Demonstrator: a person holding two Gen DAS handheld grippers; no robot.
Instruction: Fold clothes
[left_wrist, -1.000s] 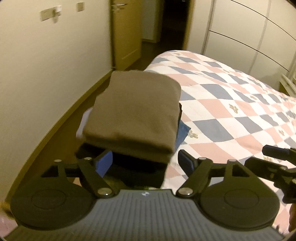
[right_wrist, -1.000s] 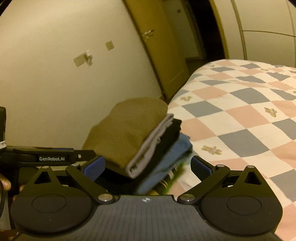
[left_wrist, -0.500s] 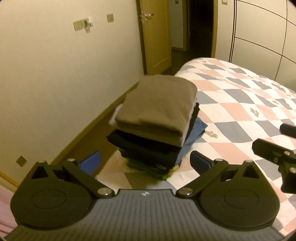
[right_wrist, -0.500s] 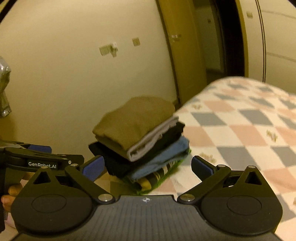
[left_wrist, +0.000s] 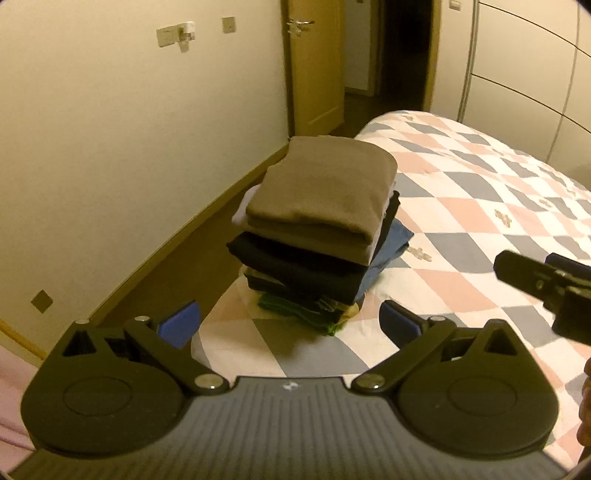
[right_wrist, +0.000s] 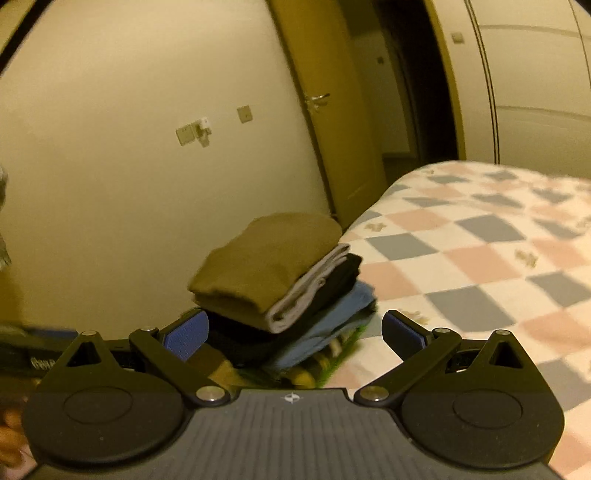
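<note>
A stack of folded clothes (left_wrist: 317, 236) stands on the near left corner of the bed, with a brown garment (left_wrist: 325, 188) on top and black, blue and green pieces below it. My left gripper (left_wrist: 290, 323) is open and empty, a short way back from the stack. In the right wrist view the same stack (right_wrist: 288, 295) shows side-on, its brown top piece (right_wrist: 266, 258) over grey, black and blue layers. My right gripper (right_wrist: 291, 332) is open too, with nothing between its blue pads, just in front of the stack.
The bed's checked quilt (left_wrist: 480, 221) stretches to the right and back. A cream wall (left_wrist: 110, 147) and a strip of wooden floor (left_wrist: 192, 243) lie left of the bed. A door (left_wrist: 314, 62) stands open at the back. White wardrobe doors (left_wrist: 535, 74) fill the far right.
Both grippers have drawn back from the stack, which now looks smaller and farther off. The left jaws opened wider and let go of the pile. The stack itself stays in place.
</note>
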